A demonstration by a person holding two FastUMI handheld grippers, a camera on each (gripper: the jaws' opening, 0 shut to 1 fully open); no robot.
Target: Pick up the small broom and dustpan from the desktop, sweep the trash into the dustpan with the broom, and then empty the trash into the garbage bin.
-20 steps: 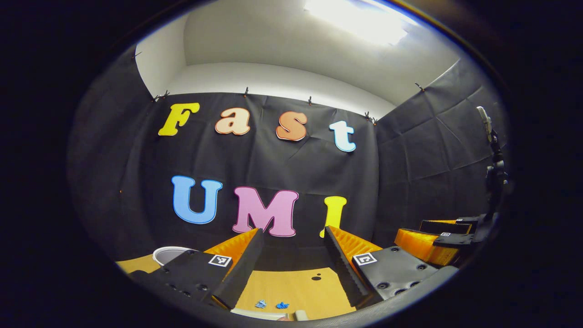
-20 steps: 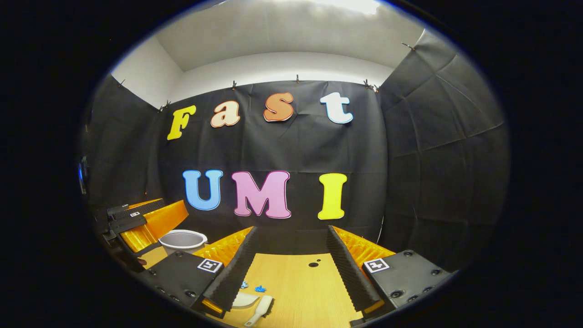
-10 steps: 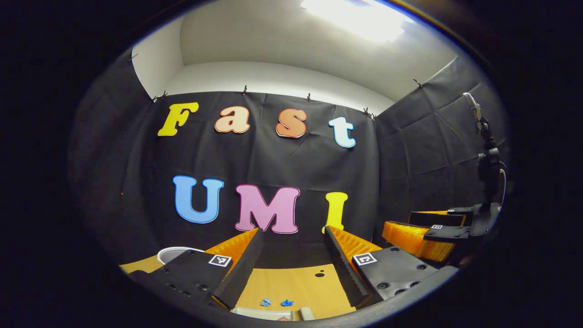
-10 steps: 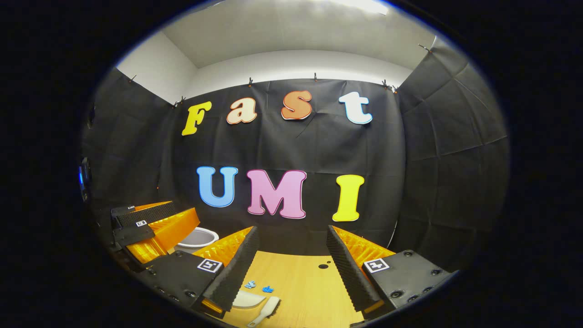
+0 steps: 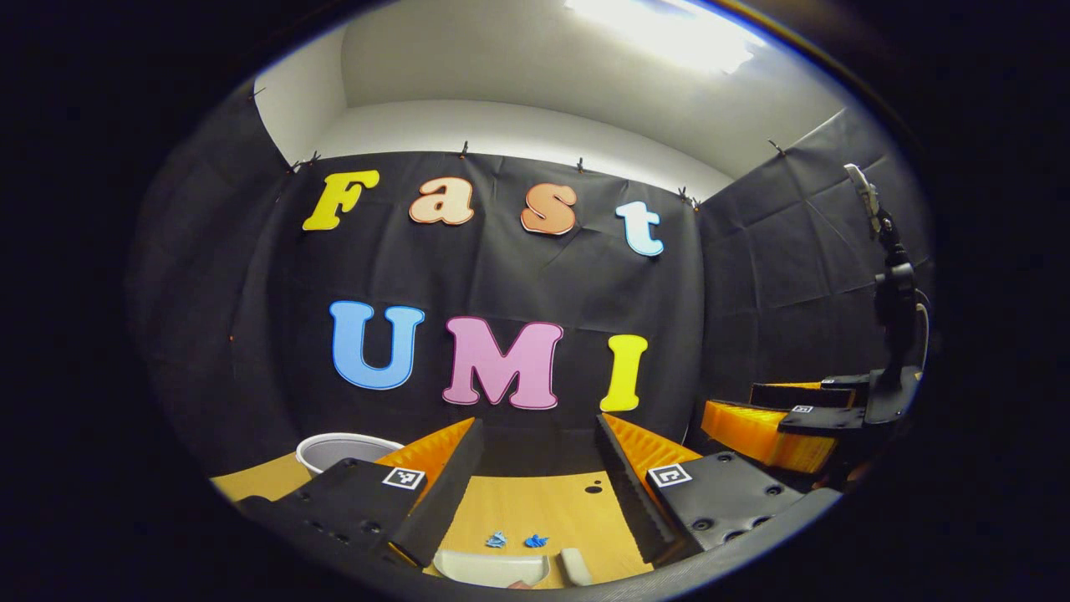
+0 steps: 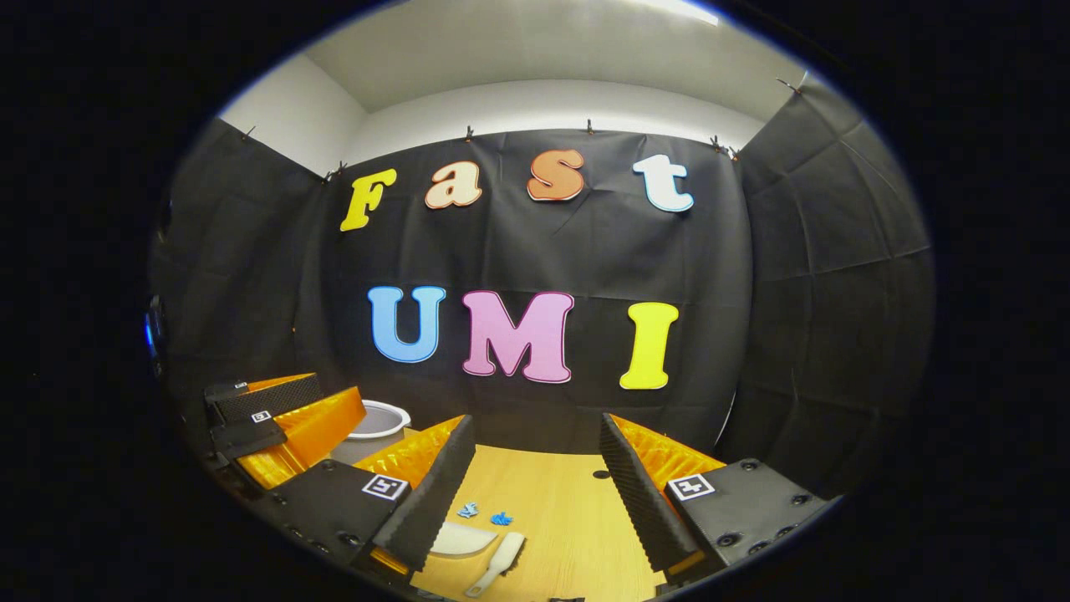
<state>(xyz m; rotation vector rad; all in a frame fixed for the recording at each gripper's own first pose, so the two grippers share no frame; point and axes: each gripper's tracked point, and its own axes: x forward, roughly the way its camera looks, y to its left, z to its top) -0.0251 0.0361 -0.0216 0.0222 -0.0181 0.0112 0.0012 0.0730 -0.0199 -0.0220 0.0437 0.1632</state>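
Observation:
A small white dustpan [image 6: 461, 539] and a white hand broom [image 6: 499, 562] lie side by side on the wooden desk [image 6: 568, 510]. Just beyond them are two blue scraps of trash [image 6: 501, 518]. My right gripper [image 6: 537, 422] hovers open above the desk, short of the broom, holding nothing. The left gripper view has the dustpan [image 5: 491, 567], the broom's end [image 5: 575, 567] and the scraps [image 5: 536, 541] at its bottom edge. My left gripper [image 5: 537, 426] is open and holds nothing. A white garbage bin [image 5: 347, 447] stands at the desk's back left.
The right gripper [image 5: 777, 431] is beside me at the far right of the left gripper view, and the left gripper [image 6: 284, 418] is at the left of the right gripper view, in front of the bin [image 6: 380, 418]. A small dark hole [image 6: 600, 474] marks the desk. Black cloth walls close the back and sides.
Both views have dipped a little toward the desk, so more of the dustpan and broom shows. The right gripper view has also turned slightly left. Both grippers stay open.

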